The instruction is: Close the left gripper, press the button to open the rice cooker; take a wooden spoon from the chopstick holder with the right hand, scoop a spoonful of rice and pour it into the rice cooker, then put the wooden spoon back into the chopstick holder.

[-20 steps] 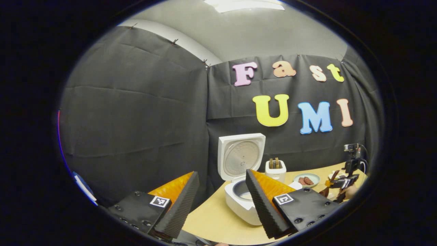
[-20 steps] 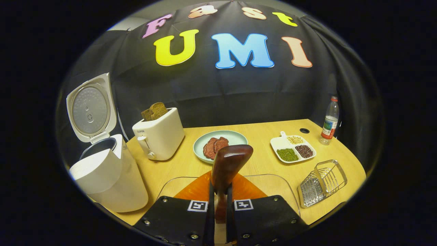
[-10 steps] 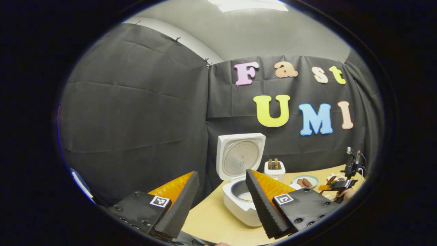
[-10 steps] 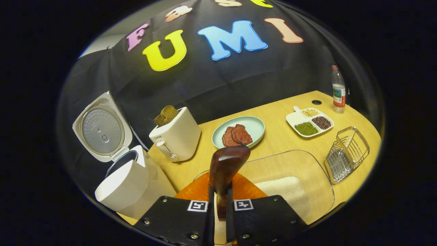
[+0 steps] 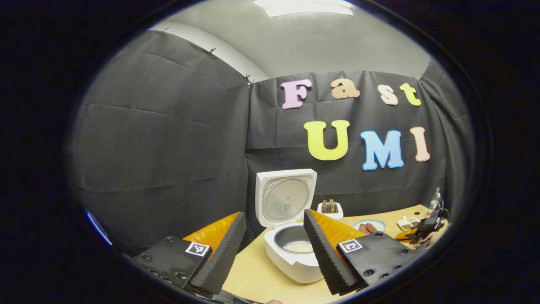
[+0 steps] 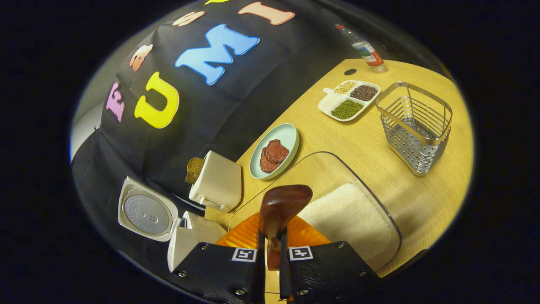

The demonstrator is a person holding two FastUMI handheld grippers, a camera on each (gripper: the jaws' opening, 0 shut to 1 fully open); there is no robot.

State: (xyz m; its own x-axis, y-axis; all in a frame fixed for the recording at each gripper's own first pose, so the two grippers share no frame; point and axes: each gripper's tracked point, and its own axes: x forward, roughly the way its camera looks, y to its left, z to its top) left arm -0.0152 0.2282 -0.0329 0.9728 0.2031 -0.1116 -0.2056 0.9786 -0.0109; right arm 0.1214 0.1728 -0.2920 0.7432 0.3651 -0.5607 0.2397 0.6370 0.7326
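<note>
Rice cooker point(image 5: 291, 223) stands at the bench's point(image 6: 371, 147) left end with its lid up and pot exposed, so I count the button press done. Over the last second my right camera has rolled hard: the bench that lay level now slants, and the clear rice container point(image 6: 337, 211), then barely in view, sits right under the spoon. I read that as the dip toward the scoop. The wire chopstick holder point(image 6: 415, 126) stands apart to the right, with no utensils in it that I can see. My right claw point(image 6: 272, 257) is clamped on the wooden spoon point(image 6: 280, 211), bowl forward over the rice, wrist tilted down. My left claw point(image 5: 274, 253) hangs back before the cooker, fingers spread wide, gripping nothing.
</note>
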